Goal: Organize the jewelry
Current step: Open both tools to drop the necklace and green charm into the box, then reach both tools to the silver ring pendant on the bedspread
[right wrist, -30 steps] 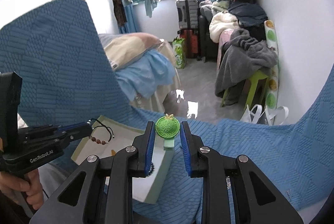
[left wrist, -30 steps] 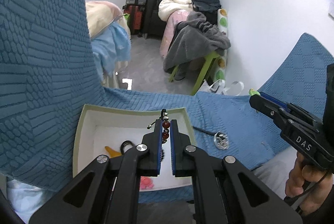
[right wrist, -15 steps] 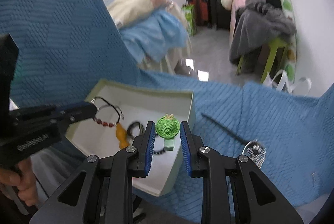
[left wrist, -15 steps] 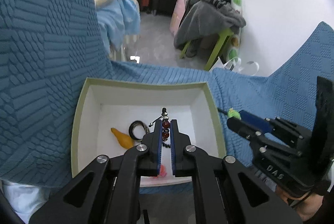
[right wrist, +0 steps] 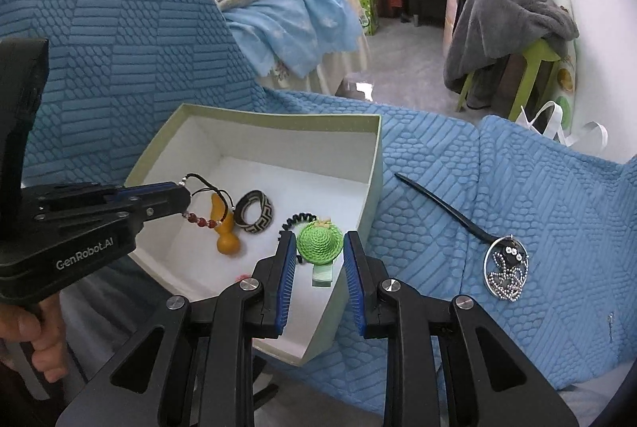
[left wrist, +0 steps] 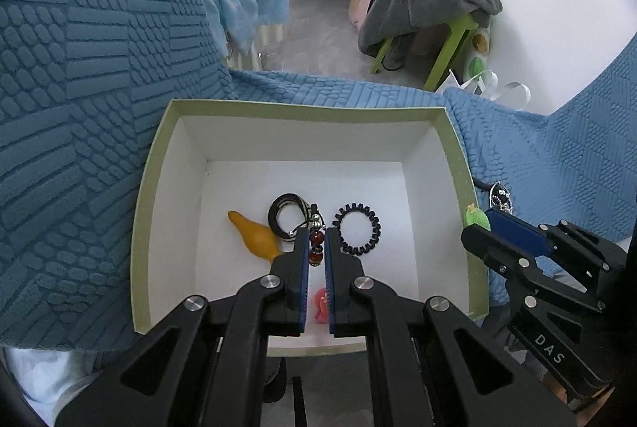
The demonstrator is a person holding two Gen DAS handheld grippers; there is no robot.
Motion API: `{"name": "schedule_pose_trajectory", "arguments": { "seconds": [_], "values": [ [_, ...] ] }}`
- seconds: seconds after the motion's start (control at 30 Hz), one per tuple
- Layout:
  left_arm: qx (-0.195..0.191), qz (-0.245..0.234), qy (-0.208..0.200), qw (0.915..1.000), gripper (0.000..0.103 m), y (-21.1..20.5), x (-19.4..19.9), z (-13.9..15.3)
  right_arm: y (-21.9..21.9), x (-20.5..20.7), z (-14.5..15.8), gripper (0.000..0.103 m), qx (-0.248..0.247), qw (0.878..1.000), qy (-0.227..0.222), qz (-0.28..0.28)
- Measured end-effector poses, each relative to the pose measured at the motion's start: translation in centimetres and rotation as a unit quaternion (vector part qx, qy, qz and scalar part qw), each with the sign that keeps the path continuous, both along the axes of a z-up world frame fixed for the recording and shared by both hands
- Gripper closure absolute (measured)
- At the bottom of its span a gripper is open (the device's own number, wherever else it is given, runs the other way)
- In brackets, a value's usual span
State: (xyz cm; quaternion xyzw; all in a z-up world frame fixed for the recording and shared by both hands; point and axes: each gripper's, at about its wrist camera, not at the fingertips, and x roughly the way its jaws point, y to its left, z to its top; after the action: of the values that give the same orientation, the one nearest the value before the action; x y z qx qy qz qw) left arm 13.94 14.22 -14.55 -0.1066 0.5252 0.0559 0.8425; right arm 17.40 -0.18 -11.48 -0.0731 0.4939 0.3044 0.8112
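A pale green box [left wrist: 151, 188] [right wrist: 374, 164] with a white inside sits on the blue quilted cover. My left gripper [left wrist: 317, 242] [right wrist: 187, 197] is shut on a red-bead bracelet [left wrist: 316, 248] [right wrist: 201, 221] with a black cord, hanging low over the box floor. My right gripper [right wrist: 320, 248] [left wrist: 475, 228] is shut on a green hat-shaped hair clip [right wrist: 319, 242] [left wrist: 474, 218] above the box's right wall. In the box lie an orange gourd charm [left wrist: 254, 238] [right wrist: 225, 232], a patterned ring band [left wrist: 284, 214] [right wrist: 253, 216], a black spiral hair tie [left wrist: 357, 234] and a pink piece [left wrist: 320, 303].
On the cover right of the box lie a black hair stick [right wrist: 438, 206] and a silver ring pendant with chain [right wrist: 505, 270] [left wrist: 499, 194]. Beyond are a bed with a blue blanket [right wrist: 294, 17], a green stool under grey clothes [right wrist: 509, 21], and suitcases.
Both grippers have sunk and tipped downward toward the box. The bracelet now hangs inside the box near its floor, and the green clip has come from above the box down to its right wall.
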Motion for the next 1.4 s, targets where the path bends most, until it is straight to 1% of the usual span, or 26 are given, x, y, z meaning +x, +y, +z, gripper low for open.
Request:
{"name": "schedule_pose_trajectory", "arguments": {
  "seconds": [0.1,0.13,0.17,0.2,0.23,0.27,0.33,0.37,0.47,0.57,0.67,0.73,0.87,0.97,1.1,1.17,1.4],
  "values": [
    [-0.007,0.01,-0.003,0.9999,0.096,0.6,-0.2,0.2,0.0,0.0,0.0,0.08,-0.006,1.0,0.0,0.0],
    [-0.009,0.014,-0.001,0.9999,0.09,0.8,-0.2,0.2,-0.1,0.0,0.2,0.075,-0.006,1.0,-0.003,0.002],
    [-0.012,0.022,0.004,0.9997,0.082,1.1,-0.2,0.2,-0.1,-0.1,0.4,0.07,-0.005,1.0,-0.006,0.004],
    [-0.01,0.032,0.008,0.9994,0.062,1.4,-0.3,0.1,-0.1,-0.1,0.6,0.069,-0.003,1.0,-0.01,0.006],
    [-0.006,0.036,0.004,0.9993,0.052,1.4,-0.3,0.2,-0.1,-0.2,1.0,0.069,-0.001,1.0,-0.014,0.007],
    [-0.004,0.039,-0.004,0.9992,0.051,1.5,-0.5,0.5,-0.2,-0.1,1.2,0.066,0.0,1.0,-0.016,0.008],
    [-0.015,0.04,-0.019,0.9989,0.051,1.6,-0.8,1.2,-0.4,-0.1,1.7,0.061,0.003,1.0,-0.022,0.008],
    [-0.017,0.04,-0.026,0.9987,0.051,1.6,-0.9,1.4,-0.6,-0.1,2.1,0.06,0.007,1.0,-0.027,0.008],
    [-0.006,0.041,-0.05,0.9979,0.051,1.1,-1.1,2.5,-1.3,-0.1,3.3,0.058,0.016,0.999,-0.043,0.004],
    [-0.017,0.039,-0.084,0.9956,0.051,0.6,-1.4,3.7,-2.4,-0.1,4.7,0.058,0.031,0.998,-0.062,-0.003],
    [-0.018,0.032,-0.116,0.9926,0.051,-0.2,-1.4,5.0,-3.6,-0.1,6.0,0.058,0.037,0.996,-0.085,-0.009],
    [-0.03,0.024,-0.135,0.9901,0.051,-0.9,-1.2,5.6,-4.4,0.1,6.7,0.058,0.042,0.994,-0.096,-0.014],
    [-0.053,0.011,-0.162,0.9854,0.051,-2.5,-0.3,6.2,-6.4,0.4,7.8,0.058,0.049,0.991,-0.124,-0.028],
    [-0.068,-0.002,-0.164,0.9841,0.052,-3.8,0.5,6.1,-8.1,0.5,8.3,0.058,0.048,0.988,-0.142,-0.038],
    [-0.063,-0.034,-0.147,0.9865,0.052,-6.0,2.4,5.4,-10.5,0.8,8.4,0.058,0.047,0.986,-0.152,-0.056],
    [-0.071,-0.05,-0.141,0.9862,0.052,-7.2,3.4,4.8,-11.9,1.1,8.0,0.058,0.042,0.985,-0.154,-0.068],
    [-0.121,-0.105,-0.135,0.9779,0.055,-10.8,5.1,3.6,-15.6,1.6,5.8,0.059,0.031,0.984,-0.142,-0.099]
  ]
}}
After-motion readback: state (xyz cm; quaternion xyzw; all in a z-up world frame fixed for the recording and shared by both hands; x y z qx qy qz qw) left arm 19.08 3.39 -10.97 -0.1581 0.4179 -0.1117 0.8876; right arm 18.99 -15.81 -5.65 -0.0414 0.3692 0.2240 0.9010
